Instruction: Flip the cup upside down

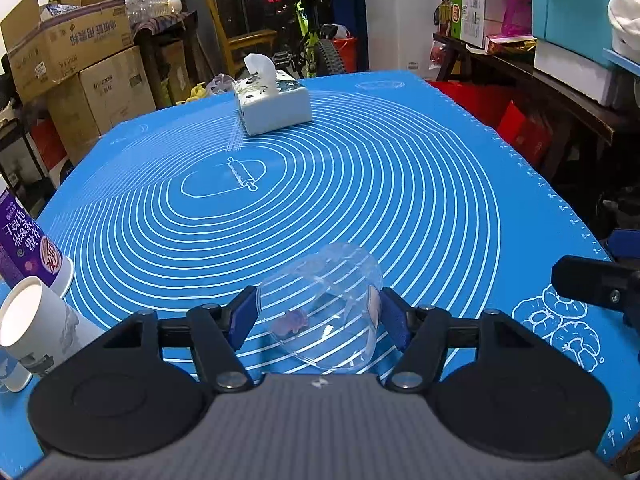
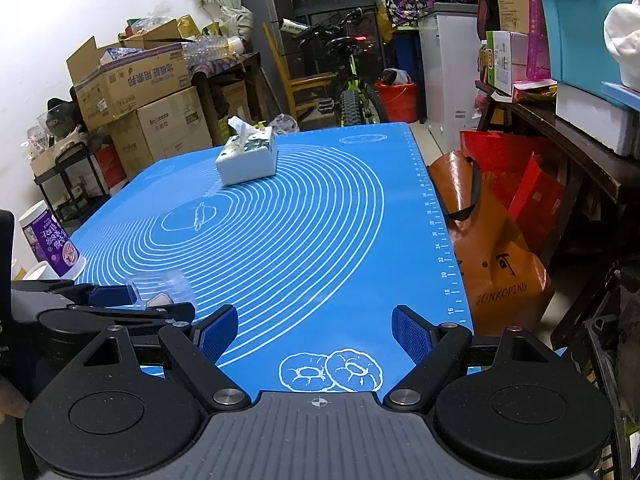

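Observation:
A clear plastic cup [image 1: 320, 304] with a small pink print sits between the blue pads of my left gripper [image 1: 318, 314]. The pads press on its sides, and the cup is tilted with its wide mouth toward the camera. It is just above the blue baking mat [image 1: 360, 184]. In the right wrist view the cup [image 2: 160, 286] shows at the left, held in the left gripper [image 2: 120, 300]. My right gripper [image 2: 316, 334] is open and empty over the mat's near edge, to the right of the left one.
A white tissue box [image 1: 276, 104] stands at the far side of the mat. A white paper cup [image 1: 36, 320] and a purple-labelled cup [image 1: 28, 248] stand at the left edge. An orange bag [image 2: 492, 256] sits on the floor to the right of the table.

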Available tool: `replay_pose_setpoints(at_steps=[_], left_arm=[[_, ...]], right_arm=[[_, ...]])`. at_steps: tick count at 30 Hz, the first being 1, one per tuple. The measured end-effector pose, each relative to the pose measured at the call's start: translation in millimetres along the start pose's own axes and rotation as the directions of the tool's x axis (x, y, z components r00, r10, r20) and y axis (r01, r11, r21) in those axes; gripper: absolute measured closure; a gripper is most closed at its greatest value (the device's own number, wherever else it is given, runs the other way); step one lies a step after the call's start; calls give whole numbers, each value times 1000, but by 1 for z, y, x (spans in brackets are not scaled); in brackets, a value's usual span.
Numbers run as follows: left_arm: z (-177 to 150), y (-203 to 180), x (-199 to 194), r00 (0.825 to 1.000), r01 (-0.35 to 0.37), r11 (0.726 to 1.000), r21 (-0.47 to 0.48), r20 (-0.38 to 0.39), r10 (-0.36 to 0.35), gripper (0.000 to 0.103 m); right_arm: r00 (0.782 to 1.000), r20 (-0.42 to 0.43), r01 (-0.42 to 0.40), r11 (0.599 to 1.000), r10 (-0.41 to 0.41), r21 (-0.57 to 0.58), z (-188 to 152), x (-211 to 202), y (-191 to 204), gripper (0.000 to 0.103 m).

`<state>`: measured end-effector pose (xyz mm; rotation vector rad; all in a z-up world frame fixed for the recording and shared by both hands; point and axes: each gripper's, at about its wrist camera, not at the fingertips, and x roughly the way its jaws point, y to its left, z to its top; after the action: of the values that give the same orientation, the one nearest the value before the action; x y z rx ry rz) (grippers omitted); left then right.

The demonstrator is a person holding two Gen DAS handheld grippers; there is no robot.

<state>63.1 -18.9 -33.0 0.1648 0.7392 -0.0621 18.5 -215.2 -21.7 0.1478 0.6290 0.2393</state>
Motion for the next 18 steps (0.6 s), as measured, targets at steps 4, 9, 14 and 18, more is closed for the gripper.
replay_pose_setpoints(at_steps=[4,9,14,18], left_arm=[[-2,2,0,1000,5,1000,-20,-16,-5,7],[-5,1,-2,1000,-16,1000,-7,-11,16,7],[-5,3,-9,1000,-12,1000,-12,1,12,7],[-5,5,-17,1000,-2,1000,-20,18,2,7]], right_arm=[[1000,2,4,1000,-4,2,0,-1,0,17],[1000,2,3,1000,-3,1,0,-2,0,17],[1000,6,-1,1000,1,-2,2,-6,3,17],[1000,12,-3,1000,3,-8,2,-10,7,17]])
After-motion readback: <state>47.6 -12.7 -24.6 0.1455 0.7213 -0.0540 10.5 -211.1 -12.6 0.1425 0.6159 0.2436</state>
